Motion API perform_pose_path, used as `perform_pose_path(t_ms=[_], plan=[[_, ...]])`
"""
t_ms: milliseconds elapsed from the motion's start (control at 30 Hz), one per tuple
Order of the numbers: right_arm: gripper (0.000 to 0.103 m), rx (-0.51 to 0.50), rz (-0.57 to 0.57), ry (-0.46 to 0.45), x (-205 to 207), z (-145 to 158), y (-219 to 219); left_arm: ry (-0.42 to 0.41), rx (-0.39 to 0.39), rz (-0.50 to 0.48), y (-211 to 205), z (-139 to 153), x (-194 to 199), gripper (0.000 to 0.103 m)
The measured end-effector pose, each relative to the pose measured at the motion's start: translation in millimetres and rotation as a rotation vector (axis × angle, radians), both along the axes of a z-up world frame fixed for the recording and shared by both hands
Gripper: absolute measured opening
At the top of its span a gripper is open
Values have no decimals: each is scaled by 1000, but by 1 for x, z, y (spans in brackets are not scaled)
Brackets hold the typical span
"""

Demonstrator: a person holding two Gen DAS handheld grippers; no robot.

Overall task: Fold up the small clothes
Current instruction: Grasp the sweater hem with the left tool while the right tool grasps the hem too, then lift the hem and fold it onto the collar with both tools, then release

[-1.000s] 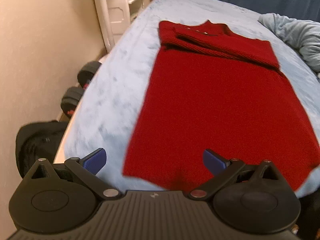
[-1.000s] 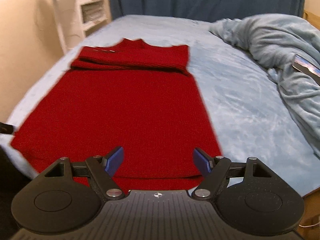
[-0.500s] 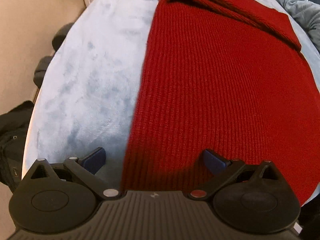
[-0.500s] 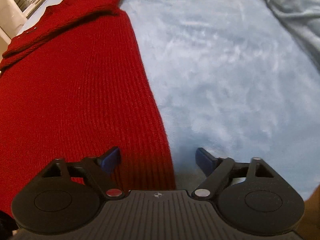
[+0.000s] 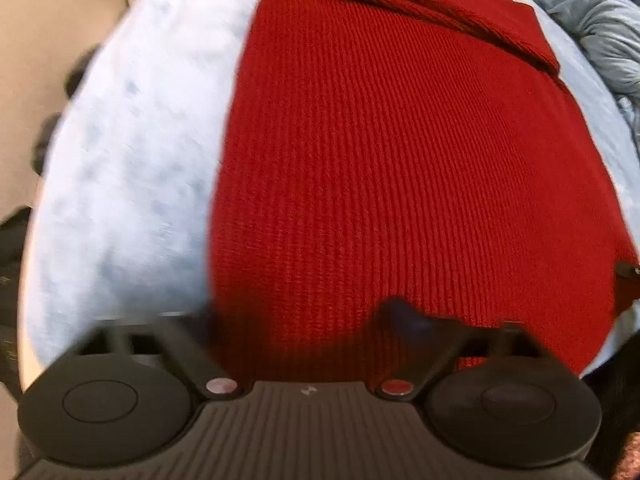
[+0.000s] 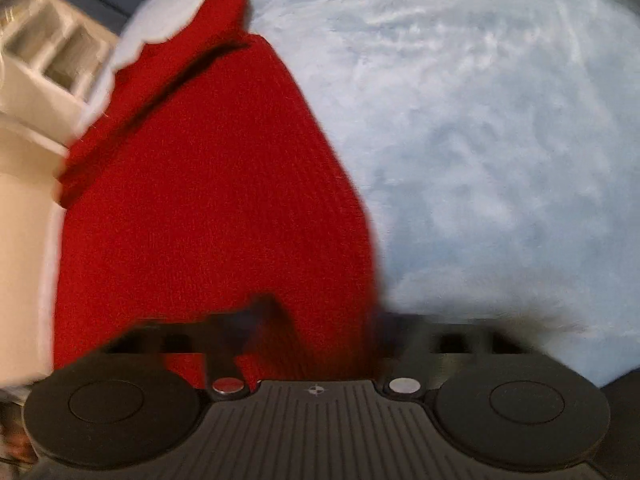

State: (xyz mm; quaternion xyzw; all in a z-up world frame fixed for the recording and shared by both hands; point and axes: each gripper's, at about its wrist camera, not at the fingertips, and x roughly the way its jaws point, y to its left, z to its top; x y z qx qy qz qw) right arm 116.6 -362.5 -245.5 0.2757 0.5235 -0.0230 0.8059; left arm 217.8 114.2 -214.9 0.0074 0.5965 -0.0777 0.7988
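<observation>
A red ribbed knit sweater (image 5: pixel 392 152) lies flat on the light blue bed (image 5: pixel 120 152), its sleeves folded across the far end. My left gripper (image 5: pixel 304 312) is low over the sweater's near left hem corner, its jaws narrowed and blurred around the edge of the fabric. In the right wrist view the sweater (image 6: pixel 208 208) fills the left half. My right gripper (image 6: pixel 324 312) is low over the near right hem corner, jaws narrowed and blurred around the fabric edge. Whether either grips the cloth is unclear.
A crumpled grey-blue blanket (image 5: pixel 592 20) lies at the far right of the bed. A white shelf unit (image 6: pixel 44 60) stands beyond the bed's far left. Dark objects (image 5: pixel 12 232) sit on the floor by the beige wall on the left.
Both grippers have dropped down to the sweater's near hem corners, and their jaws have closed in from wide open. The sweater has not shifted.
</observation>
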Motion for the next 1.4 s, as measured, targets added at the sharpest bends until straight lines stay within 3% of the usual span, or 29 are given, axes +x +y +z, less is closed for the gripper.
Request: perform_pose_path(t_ms=[33, 67, 133, 233, 367, 500, 1000, 1200, 1400], plan=[[19, -14, 12, -14, -1, 5, 4, -8, -31, 8, 5, 7, -1, 28], [18, -27, 24, -26, -1, 11, 7, -17, -73, 33, 11, 15, -2, 20], [18, -95, 43, -79, -3, 25, 13, -25, -133, 75, 23, 29, -4, 15], [17, -127, 58, -130, -7, 48, 22, -71, -129, 90, 25, 49, -12, 8], [17, -124, 55, -239, -22, 82, 26, -142, -157, 119, 30, 79, -30, 8], [16, -114, 52, -289, -39, 98, 26, -187, -173, 121, 32, 95, -55, 7], [16, -45, 22, -241, -164, 123, 36, -134, -190, 43, 39, 100, -161, 7], [16, -34, 17, -200, -164, 119, 35, -93, -169, 73, 46, 90, -157, 7], [16, -40, 25, -173, -129, 129, 26, -96, -187, 89, 41, 103, -124, 7]])
